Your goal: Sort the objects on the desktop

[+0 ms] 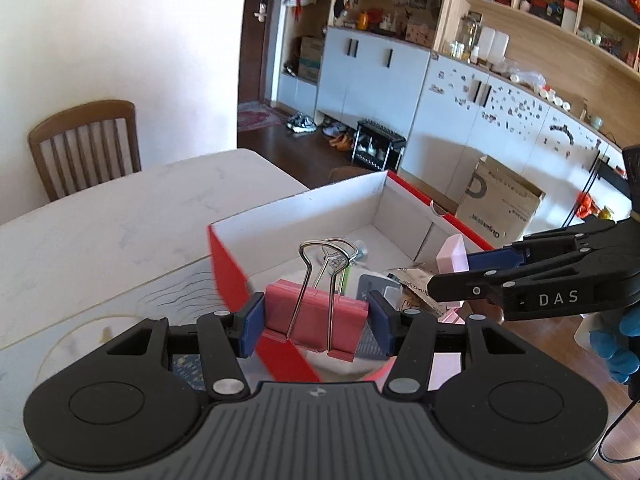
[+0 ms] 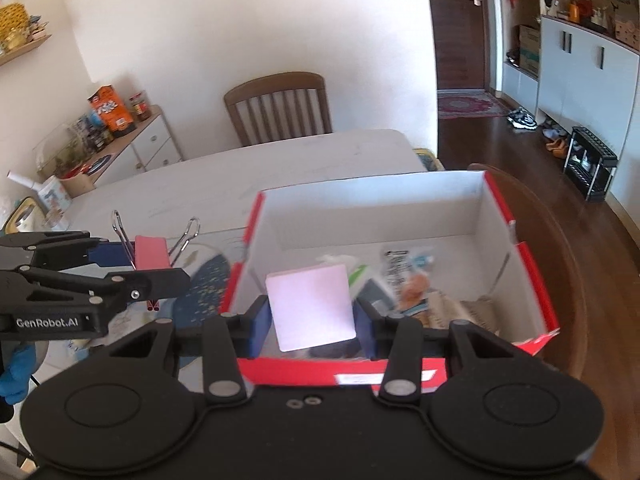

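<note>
Room: dining room with a pale marbled table (image 1: pixel 120 216), a wooden slat-back chair (image 1: pixel 84 148) against a white wall, grey cabinets and open shelving on the far side, dark wood floor.

Left wrist view, box: red box (image 1: pixel 230 276) with a white interior stands open on the table, just ahead of the left gripper (image 1: pixel 316 320); packets and small items lie mixed on its bottom.

Left wrist view, jaws: pinching a pink binder clip (image 1: pixel 316 320) between the blue pads, its two wire handles standing upward, held above the box's near corner.

Left wrist view, other tool: right gripper (image 1: pixel 452 268) reaches in from the right over the box, its blue pads on a pale pink block (image 1: pixel 452 258); a blue-gloved hand (image 1: pixel 616 344) shows below it.

Right wrist view, jaws: pinching the pale pink block (image 2: pixel 310 306), which shows a flat square face, held over the near wall of the red box (image 2: pixel 520 264).

Right wrist view, other tool: left gripper (image 2: pixel 152 256) comes in from the left, outside the box's left wall, with the pink binder clip (image 2: pixel 151 251) between its fingers and the wire handles splayed apart.

Right wrist view, background: chair (image 2: pixel 278 108) behind the table (image 2: pixel 200 184), a low white sideboard with jars and packets at the left.
</note>
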